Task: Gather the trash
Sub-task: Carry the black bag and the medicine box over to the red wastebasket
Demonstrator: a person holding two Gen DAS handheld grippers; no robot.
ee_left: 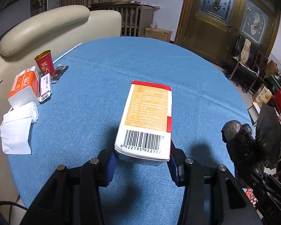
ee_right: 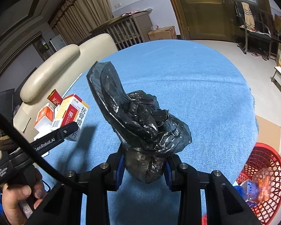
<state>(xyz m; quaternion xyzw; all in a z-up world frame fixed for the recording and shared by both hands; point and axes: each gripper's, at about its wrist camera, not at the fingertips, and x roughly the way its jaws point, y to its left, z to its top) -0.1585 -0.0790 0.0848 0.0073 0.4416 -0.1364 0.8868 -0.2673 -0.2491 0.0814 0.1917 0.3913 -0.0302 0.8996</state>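
Note:
My left gripper is shut on a white, orange and red medicine box with a barcode, held above the blue tablecloth. The box also shows in the right wrist view, with the left gripper around it. My right gripper is shut on a crumpled black plastic bag, held over the table; the bag also shows at the right in the left wrist view. A red paper cup, an orange tissue pack, white napkins and small wrappers lie at the table's left.
A red mesh basket holding some wrappers stands on the floor at the right of the table. A cream sofa borders the table's left side. Chairs and cardboard boxes stand by the wooden doors beyond.

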